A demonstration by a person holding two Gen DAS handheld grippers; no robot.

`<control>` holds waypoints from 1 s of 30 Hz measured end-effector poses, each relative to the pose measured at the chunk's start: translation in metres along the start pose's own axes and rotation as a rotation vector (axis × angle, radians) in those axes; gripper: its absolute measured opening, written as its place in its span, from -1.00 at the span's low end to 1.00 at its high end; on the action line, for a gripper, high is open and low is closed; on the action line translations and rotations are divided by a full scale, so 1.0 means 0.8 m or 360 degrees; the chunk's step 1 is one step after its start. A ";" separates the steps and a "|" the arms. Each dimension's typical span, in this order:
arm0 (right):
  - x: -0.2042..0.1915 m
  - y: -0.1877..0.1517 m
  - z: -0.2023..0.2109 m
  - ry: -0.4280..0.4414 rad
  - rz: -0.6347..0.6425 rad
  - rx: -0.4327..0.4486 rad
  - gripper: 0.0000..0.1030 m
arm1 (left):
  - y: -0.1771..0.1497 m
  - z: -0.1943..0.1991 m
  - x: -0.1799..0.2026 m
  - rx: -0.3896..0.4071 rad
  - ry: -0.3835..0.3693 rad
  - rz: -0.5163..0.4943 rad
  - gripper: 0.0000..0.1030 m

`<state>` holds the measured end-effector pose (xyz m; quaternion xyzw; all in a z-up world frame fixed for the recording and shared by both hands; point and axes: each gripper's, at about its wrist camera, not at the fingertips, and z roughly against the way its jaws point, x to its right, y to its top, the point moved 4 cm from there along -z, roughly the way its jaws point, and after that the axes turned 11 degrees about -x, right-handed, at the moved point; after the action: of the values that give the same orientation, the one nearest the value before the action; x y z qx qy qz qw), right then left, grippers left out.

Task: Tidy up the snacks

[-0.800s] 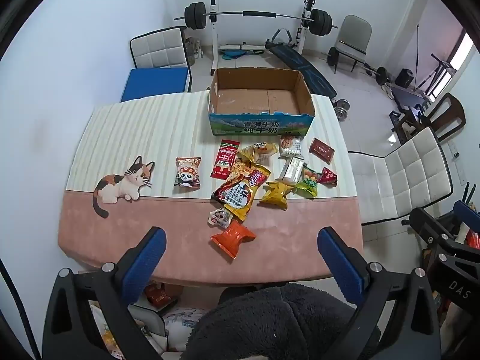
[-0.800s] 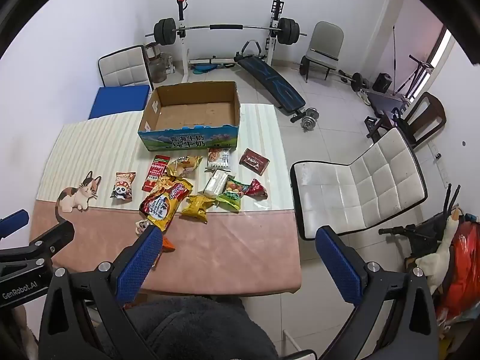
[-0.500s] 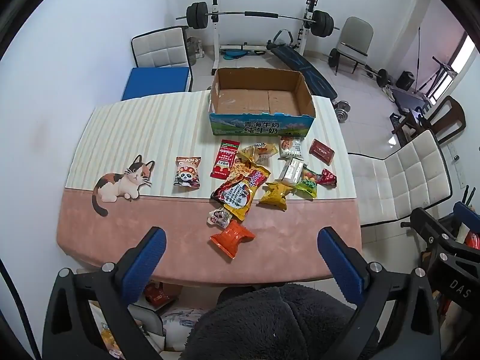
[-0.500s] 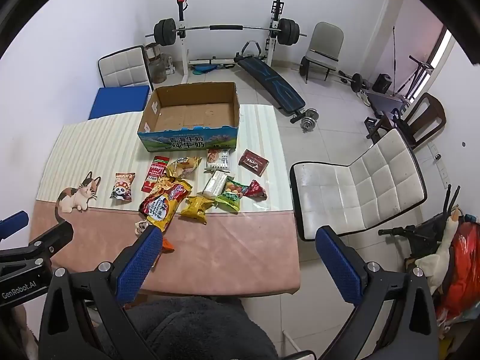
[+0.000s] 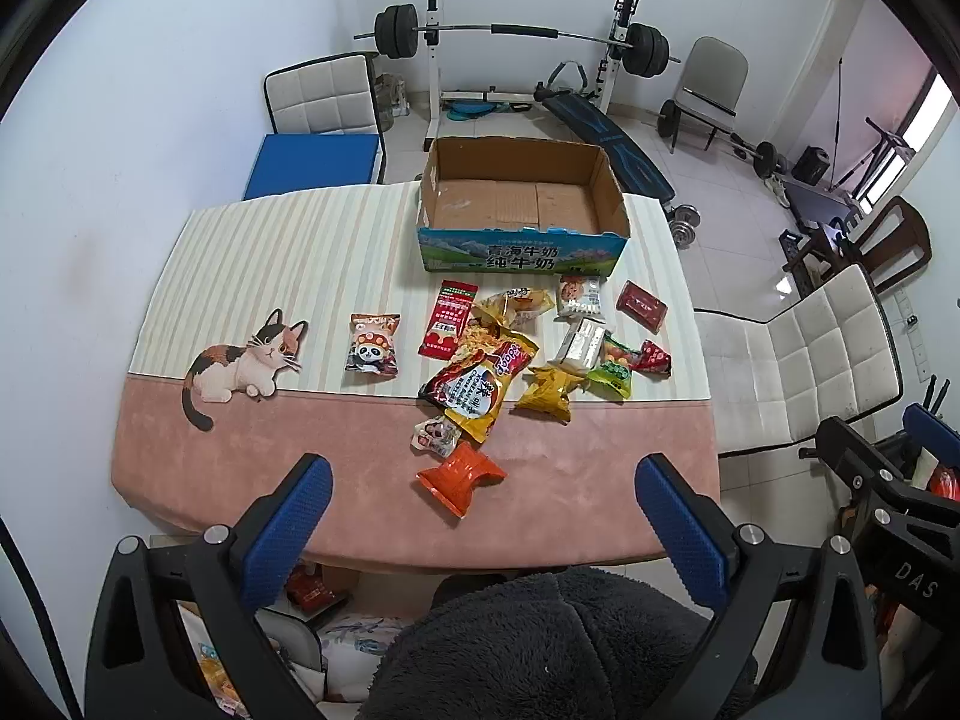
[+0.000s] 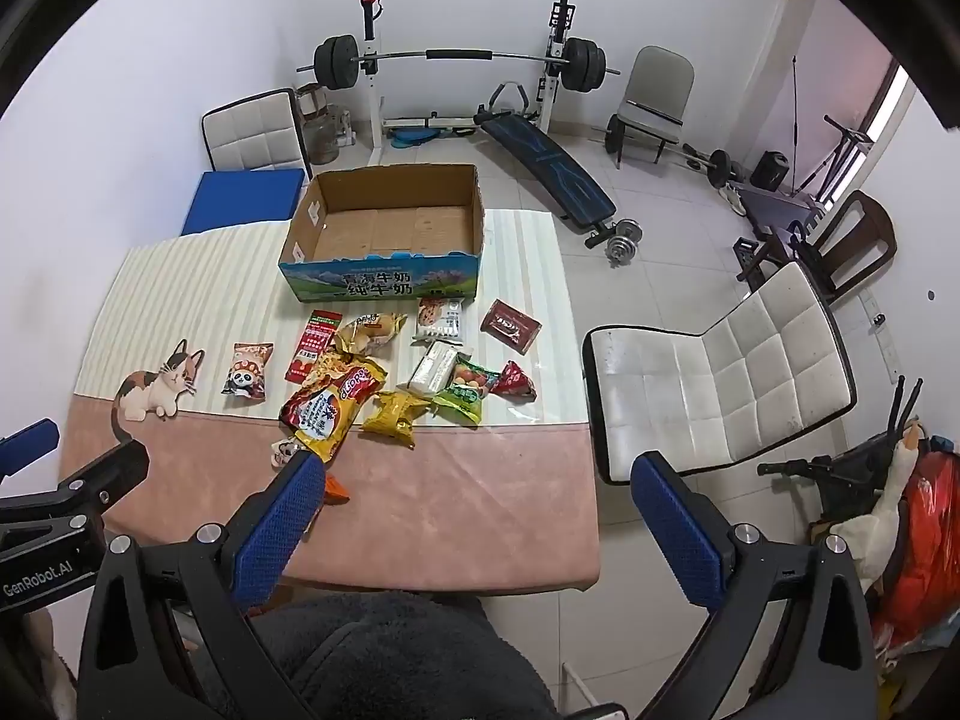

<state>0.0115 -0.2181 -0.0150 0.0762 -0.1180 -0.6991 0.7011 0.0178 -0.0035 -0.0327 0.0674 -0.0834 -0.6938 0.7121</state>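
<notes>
Left wrist view: my left gripper (image 5: 483, 513) and right gripper (image 6: 474, 507) hang wide apart, empty, above the worktop (image 5: 336, 444) edge, because the snacks (image 5: 510, 360) lie scattered before the empty box (image 5: 522, 204), awaiting sorting

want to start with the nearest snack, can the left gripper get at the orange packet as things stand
Probably yes: the left gripper is open and empty, and the orange packet lies alone near the table's front edge.
</notes>
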 end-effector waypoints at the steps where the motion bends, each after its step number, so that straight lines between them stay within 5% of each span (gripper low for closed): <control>1: 0.000 0.000 0.001 -0.0001 0.0001 0.0000 1.00 | 0.001 0.001 0.001 -0.0001 0.0001 -0.0003 1.00; 30: -0.009 0.015 0.000 0.0002 0.0017 0.0001 1.00 | 0.002 0.003 0.000 0.0004 -0.0010 0.0007 1.00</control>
<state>0.0234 -0.2106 -0.0120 0.0763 -0.1180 -0.6952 0.7049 0.0186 -0.0037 -0.0302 0.0658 -0.0867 -0.6925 0.7132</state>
